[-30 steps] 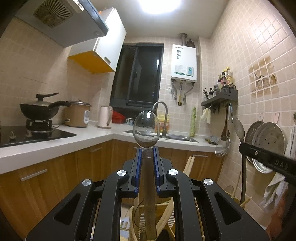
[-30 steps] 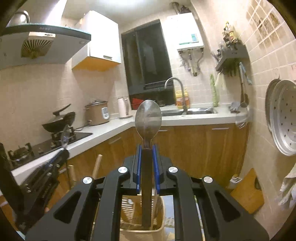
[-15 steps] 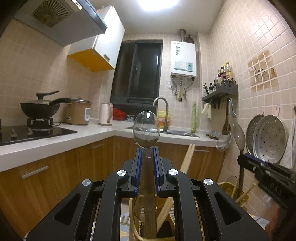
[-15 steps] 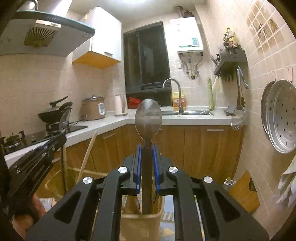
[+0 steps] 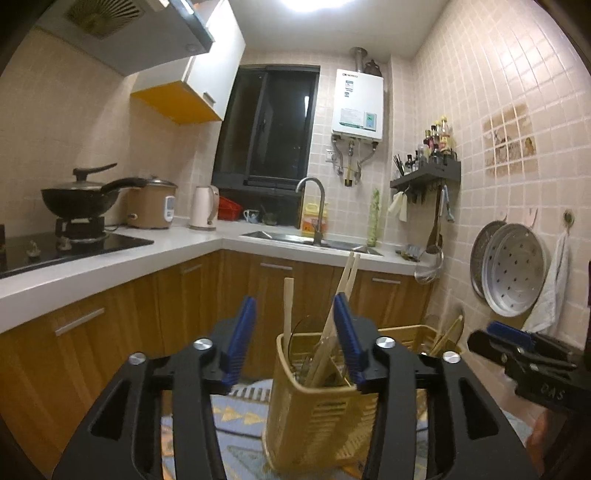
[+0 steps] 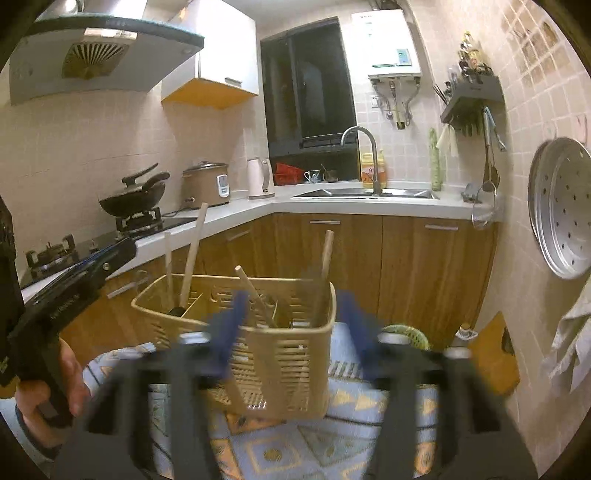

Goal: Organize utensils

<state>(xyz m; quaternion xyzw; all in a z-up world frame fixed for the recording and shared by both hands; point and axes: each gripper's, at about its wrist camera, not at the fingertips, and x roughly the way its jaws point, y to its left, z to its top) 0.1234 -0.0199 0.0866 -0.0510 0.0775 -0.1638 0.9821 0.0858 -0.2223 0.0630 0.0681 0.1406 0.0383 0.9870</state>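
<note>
Where partitioned, basket [image 6: 295,354] with utensils [image 6: 255,295]

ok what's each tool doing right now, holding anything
left tool: opening, jaws apart, nothing held
right tool: opening, jaws apart, nothing held

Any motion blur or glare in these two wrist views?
Right wrist: the right gripper, its jaws opening, is smeared by motion blur, while the utensil basket stays sharp. Left wrist: the left gripper is crisp; the ceiling light blows out at top.
</note>
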